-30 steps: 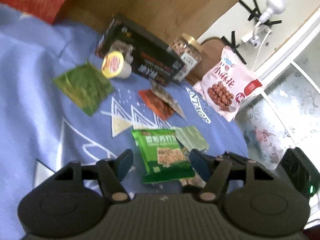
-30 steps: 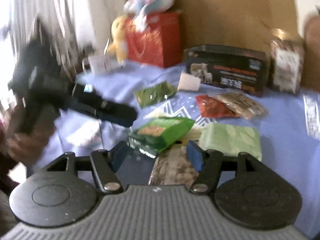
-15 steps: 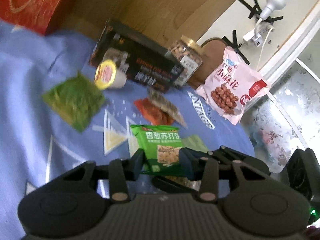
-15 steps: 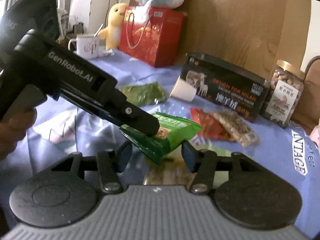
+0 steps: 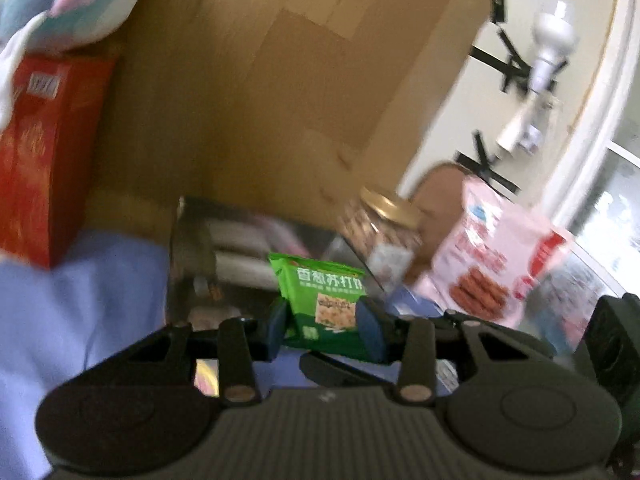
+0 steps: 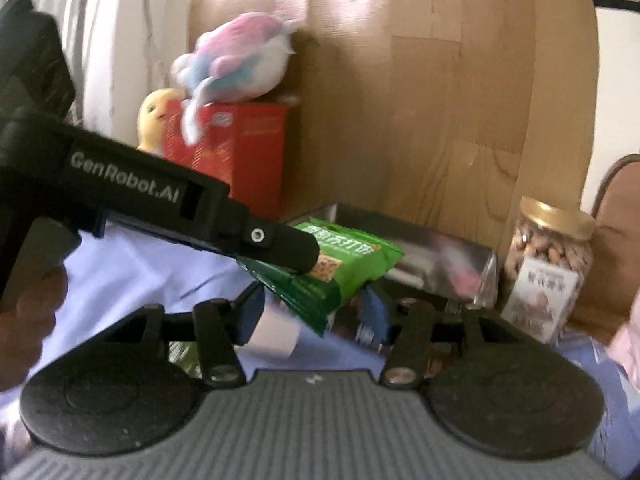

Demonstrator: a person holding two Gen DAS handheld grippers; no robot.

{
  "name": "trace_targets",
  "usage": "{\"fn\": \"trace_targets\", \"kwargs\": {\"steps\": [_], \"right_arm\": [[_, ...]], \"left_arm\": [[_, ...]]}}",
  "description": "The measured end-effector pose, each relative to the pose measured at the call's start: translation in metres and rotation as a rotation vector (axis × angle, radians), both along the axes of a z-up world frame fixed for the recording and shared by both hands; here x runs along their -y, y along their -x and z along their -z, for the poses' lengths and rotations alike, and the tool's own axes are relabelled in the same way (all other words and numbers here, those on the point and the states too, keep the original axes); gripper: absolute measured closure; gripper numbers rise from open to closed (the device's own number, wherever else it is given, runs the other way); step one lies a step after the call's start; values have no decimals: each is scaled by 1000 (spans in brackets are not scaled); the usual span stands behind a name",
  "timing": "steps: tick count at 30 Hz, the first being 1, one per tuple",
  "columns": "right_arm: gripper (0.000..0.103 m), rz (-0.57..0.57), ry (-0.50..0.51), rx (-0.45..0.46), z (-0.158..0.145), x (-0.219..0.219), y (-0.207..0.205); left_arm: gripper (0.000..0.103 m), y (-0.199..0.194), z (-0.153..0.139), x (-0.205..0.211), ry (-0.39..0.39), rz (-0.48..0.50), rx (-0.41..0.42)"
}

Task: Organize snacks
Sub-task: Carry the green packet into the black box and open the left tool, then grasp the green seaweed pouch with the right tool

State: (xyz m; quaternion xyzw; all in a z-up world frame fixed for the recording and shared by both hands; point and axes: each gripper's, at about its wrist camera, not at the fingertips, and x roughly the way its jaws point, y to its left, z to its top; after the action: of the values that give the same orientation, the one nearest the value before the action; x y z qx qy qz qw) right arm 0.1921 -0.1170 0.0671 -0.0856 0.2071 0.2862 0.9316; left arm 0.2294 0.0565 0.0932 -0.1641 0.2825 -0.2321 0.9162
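A green cracker packet (image 5: pixel 324 292) is held off the blue cloth (image 5: pixel 80 300), and my left gripper (image 5: pixel 323 330) is shut on its lower half. The right wrist view shows the same packet (image 6: pixel 352 260) tilted, with the left gripper (image 6: pixel 304 258) reaching in from the left over it. My right gripper (image 6: pixel 314 312) sits just below it. The packet's lower corner hangs between its parted fingers, with a gap at the left pad. One of its fingers (image 5: pixel 340 366) shows under the packet. An open metal tin (image 6: pixel 420 240) lies right behind the packet.
A gold-lidded nut jar (image 6: pixel 548 264) stands right of the tin, with a pink snack bag (image 5: pixel 492 264) beyond it. A red box (image 6: pixel 240 148) topped by a plush toy (image 6: pixel 240 60) stands at back left. A wooden board (image 6: pixel 440 100) closes the back. A hand (image 6: pixel 28 312) grips the left tool.
My left gripper closed on the green packet and lifted it off the cloth towards the tin. The right gripper narrowed and moved along beneath it. The loose packets on the cloth dropped out of view.
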Motion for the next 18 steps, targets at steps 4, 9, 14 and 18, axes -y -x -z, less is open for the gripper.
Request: {"fn": "trace_targets", "kwargs": {"steps": [4, 9, 14, 18], "right_arm": [[45, 9, -42, -57, 3, -11, -55], [41, 30, -89, -138, 13, -18, -88], [41, 39, -149, -123, 10, 4, -53], [41, 5, -180, -181, 13, 13, -29]], "left_arm": [[63, -42, 2, 1, -53, -76, 2], [62, -51, 7, -15, -43, -116, -9], [59, -13, 6, -43, 13, -159, -13], [59, 24, 20, -59, 53, -197, -51]]}}
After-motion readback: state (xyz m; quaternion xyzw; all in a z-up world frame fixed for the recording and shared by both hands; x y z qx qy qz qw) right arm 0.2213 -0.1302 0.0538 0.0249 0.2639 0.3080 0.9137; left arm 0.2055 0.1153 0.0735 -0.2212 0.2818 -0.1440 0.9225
